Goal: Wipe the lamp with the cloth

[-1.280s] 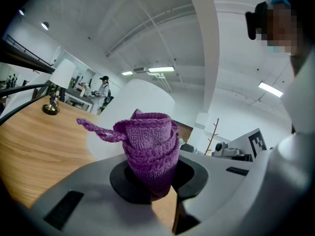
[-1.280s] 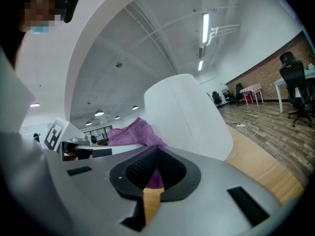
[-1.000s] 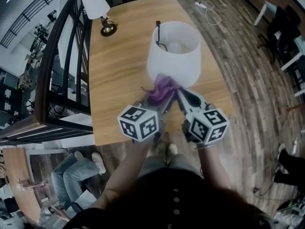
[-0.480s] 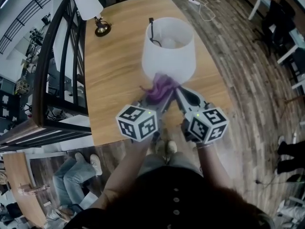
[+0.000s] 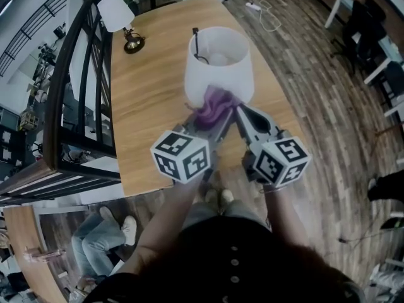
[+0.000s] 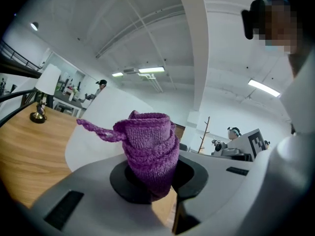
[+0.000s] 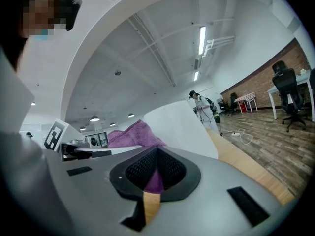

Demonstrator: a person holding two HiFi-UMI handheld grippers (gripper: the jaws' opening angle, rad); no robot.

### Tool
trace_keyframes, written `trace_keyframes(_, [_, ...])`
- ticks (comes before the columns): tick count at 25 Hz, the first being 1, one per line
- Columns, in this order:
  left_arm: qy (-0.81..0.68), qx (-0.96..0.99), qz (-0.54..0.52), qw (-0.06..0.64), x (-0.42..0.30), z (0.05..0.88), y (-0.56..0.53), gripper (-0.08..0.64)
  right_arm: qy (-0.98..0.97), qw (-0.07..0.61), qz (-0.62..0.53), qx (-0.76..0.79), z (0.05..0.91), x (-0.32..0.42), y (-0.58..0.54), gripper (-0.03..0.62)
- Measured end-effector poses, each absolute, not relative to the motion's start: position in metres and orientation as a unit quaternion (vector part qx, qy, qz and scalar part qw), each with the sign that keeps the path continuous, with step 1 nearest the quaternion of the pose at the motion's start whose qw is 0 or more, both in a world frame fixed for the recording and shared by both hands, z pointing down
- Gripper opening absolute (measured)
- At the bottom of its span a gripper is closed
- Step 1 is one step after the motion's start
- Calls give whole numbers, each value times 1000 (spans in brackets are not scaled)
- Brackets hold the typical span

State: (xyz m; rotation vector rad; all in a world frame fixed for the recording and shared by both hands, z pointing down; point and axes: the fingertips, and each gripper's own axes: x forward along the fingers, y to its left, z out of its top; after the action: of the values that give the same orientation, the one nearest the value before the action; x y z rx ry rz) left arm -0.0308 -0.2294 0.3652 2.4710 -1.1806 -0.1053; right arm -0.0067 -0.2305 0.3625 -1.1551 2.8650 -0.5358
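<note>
Wooden table (image 5: pixel 151 106) — white-shaded lamp (image 5: pixel 218 65) mid-table, small brass-based lamp (image 5: pixel 121 17) at far-left corner.

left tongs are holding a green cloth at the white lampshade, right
Not green. The cloth is purple, as the left gripper view shows. The rest stands: the left tongs hold it bunched between them at the white lampshade.

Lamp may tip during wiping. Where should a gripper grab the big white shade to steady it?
Likely its top rim, from above, one jaw inside, one outside: the white shade is open-topped, thin-walled and looks too wide to span. The purple cloth in the left gripper occupies its near side.
</note>
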Motion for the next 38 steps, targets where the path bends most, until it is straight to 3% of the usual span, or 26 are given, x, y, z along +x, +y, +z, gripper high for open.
trace_keyframes(18, [-410, 902, -68, 116, -4, 287, -263, 61, 920, 52, -92, -378, 287, 19, -267, 12])
trace_keyframes(38, [-424, 892, -73, 139, -1, 298, -280, 61, 918, 49, -108, -378, 299, 22, -289, 12])
